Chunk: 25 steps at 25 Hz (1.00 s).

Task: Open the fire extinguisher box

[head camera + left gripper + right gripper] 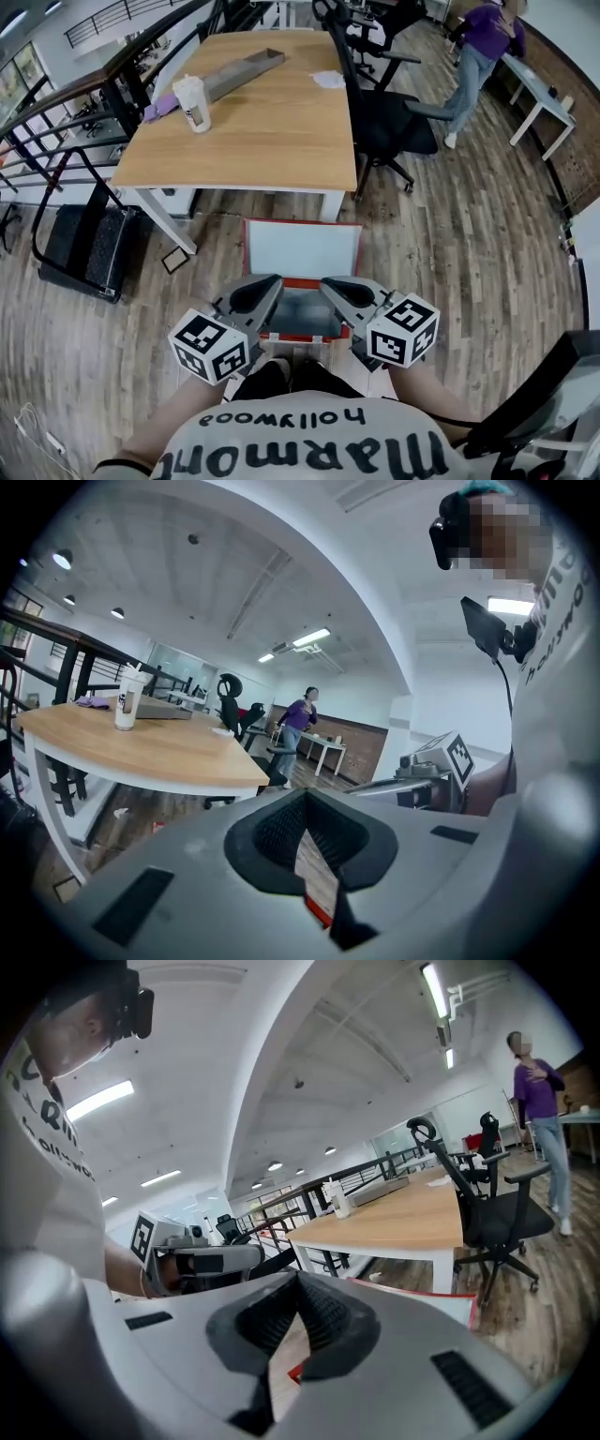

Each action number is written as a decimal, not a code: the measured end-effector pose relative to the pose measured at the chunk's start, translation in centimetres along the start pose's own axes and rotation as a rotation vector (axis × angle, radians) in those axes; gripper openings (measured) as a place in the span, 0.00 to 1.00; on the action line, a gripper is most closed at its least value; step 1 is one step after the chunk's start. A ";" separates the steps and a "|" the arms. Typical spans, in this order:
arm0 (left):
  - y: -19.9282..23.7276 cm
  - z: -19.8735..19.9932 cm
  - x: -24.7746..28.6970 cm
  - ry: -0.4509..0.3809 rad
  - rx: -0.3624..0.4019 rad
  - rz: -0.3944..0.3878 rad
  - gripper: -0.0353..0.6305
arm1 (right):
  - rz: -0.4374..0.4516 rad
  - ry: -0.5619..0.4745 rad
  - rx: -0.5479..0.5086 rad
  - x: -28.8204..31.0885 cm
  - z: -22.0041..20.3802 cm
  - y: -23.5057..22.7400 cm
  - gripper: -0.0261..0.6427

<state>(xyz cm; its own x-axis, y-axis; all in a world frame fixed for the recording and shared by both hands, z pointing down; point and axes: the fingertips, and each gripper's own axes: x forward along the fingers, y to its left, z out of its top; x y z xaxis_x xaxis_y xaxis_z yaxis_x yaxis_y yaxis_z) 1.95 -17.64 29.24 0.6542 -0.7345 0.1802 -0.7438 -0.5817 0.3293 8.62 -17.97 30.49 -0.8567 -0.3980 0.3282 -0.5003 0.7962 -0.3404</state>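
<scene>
The left gripper point(267, 286) and the right gripper point(336, 289) are held low in front of the person. Their tips point inward toward each other, close together but apart. Both have their jaws closed, pads together with nothing between them, as the left gripper view point(305, 832) and right gripper view point(295, 1321) each show.

Just below and between the two tips sits the red box point(281, 335), already open. Its lid point(302, 247) is swung back beyond the tips, with its white inner face and red rim showing. The box rests on a wood floor point(450, 272).

Farther out past the lid stands a wooden table point(281, 122) with a white cup point(195, 103) on it. A black chair point(389, 122) sits at the table's right side. Well beyond that, to the right, a person point(483, 56) in a purple top stands.
</scene>
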 end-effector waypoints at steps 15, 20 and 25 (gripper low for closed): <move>0.5 -1.0 -1.1 0.022 -0.015 0.008 0.06 | -0.040 0.090 -0.033 0.3 -1.8 -0.3 0.05; 0.8 -1.1 -1.2 0.021 -0.020 0.016 0.06 | -0.032 0.087 -0.018 0.7 -1.9 -0.3 0.05; 0.8 -1.0 -1.2 0.019 -0.022 0.013 0.06 | -0.043 0.095 -0.014 0.7 -2.1 -0.5 0.05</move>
<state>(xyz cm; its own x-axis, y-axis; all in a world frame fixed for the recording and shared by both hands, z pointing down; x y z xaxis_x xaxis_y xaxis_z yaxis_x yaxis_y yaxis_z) 0.71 -16.88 30.26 0.6471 -0.7351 0.2022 -0.7492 -0.5642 0.3470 8.54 -17.68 32.72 -0.8184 -0.3874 0.4245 -0.5339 0.7858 -0.3123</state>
